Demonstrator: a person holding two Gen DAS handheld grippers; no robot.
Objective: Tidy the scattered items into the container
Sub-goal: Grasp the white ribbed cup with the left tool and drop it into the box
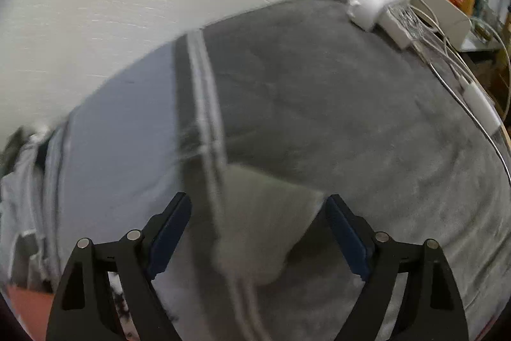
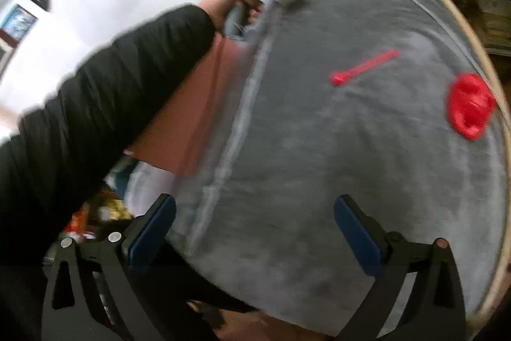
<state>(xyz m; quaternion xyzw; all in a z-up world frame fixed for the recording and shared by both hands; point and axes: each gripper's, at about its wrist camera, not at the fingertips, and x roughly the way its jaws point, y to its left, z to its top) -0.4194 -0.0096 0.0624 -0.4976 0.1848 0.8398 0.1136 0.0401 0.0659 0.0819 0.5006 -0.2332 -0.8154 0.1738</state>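
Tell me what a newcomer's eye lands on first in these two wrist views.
In the right wrist view, two bright red items stand out on the grey blanket: a slim red stick mid-surface and a lumpy red piece near the right edge, both beyond the open right claw. A black-sleeved arm crosses the left side. In the left wrist view, a blurred pale object sits between the left claw's fingers, with a white charger block top right.

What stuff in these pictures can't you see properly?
- Container: in neither view, so where it sits is unknown.
- Pale object between the left hand-held gripper's pads: left wrist view, too motion-blurred to identify or tell if gripped.
- Red lumpy item: right wrist view, blurred at the edge.
- Left hand-held gripper's tips: right wrist view, smeared by blur.
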